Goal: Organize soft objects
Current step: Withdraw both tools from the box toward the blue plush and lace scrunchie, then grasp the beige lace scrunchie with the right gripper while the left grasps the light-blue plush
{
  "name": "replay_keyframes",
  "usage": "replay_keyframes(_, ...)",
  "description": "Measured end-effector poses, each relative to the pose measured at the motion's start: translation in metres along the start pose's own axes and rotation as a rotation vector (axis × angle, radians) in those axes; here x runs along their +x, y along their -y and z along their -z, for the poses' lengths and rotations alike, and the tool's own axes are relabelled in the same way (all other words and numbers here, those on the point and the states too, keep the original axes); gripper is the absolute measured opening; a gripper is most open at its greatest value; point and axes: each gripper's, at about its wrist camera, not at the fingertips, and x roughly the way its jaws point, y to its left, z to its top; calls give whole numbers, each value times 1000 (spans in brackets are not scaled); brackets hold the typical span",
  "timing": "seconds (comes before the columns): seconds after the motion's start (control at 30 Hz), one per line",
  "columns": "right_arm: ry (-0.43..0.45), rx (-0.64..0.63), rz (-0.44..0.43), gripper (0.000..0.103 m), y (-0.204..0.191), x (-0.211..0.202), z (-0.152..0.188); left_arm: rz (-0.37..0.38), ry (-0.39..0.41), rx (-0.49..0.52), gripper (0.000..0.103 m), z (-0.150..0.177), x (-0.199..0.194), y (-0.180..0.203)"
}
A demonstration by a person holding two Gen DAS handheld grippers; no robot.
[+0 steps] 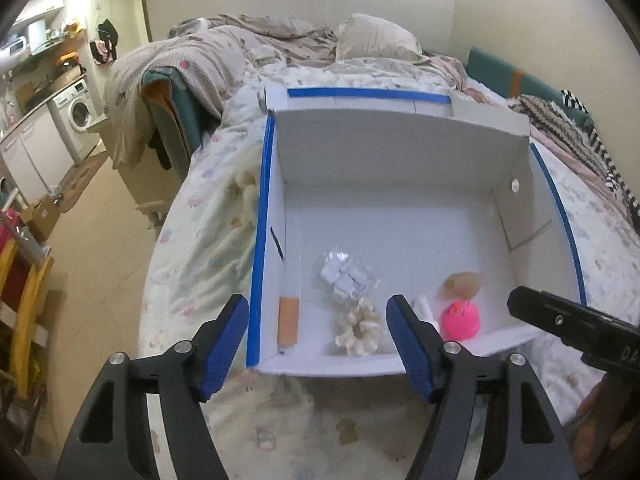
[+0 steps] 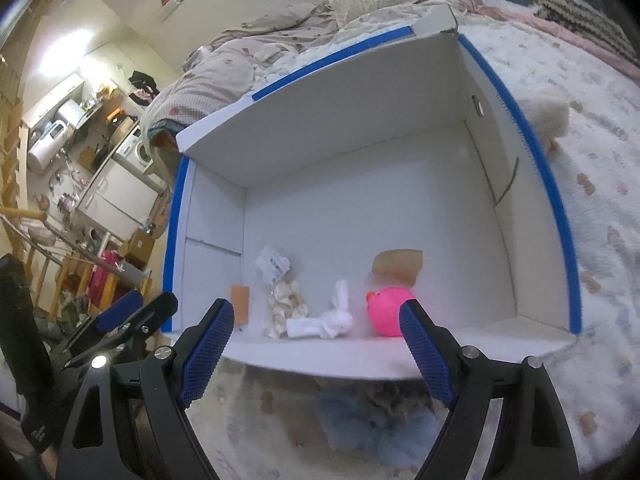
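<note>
A white cardboard box [image 1: 400,152] with blue-taped edges lies on the bed; it also shows in the right wrist view [image 2: 340,128]. Inside near its front wall lie a cream scrunchie [image 1: 358,330], a clear packet [image 1: 348,274], a pink squishy toy [image 1: 460,320] [image 2: 388,312], a tan soft piece [image 1: 460,284] [image 2: 398,264] and a white bunny [image 2: 332,320]. A blue fluffy object [image 2: 376,420] lies on the bed in front of the box, below my right gripper [image 2: 316,344]. My left gripper [image 1: 318,340] is open and empty over the box's front left. The right gripper is open and empty too.
The bed is covered by a patterned white blanket [image 1: 208,216], with pillows and rumpled bedding [image 1: 280,40] at the far end. A fluffy cream object [image 2: 552,116] lies right of the box. The floor, a chair with clothes [image 1: 168,92] and a kitchen area are to the left.
</note>
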Motion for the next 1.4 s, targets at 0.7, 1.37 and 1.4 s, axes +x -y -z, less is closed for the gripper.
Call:
replay_keyframes(0.7,-117,121,75,90,34,-7,45,-33,-136,-121,69,57,-1,-33)
replay_keyframes(1.37,-199,3,166,5,30,27,51,36,-204,-129,69,57,17,-16)
replay_keyframes(1.4,-170,14,141,5,30,17,51,53,-206,-132,69,58,17,-15)
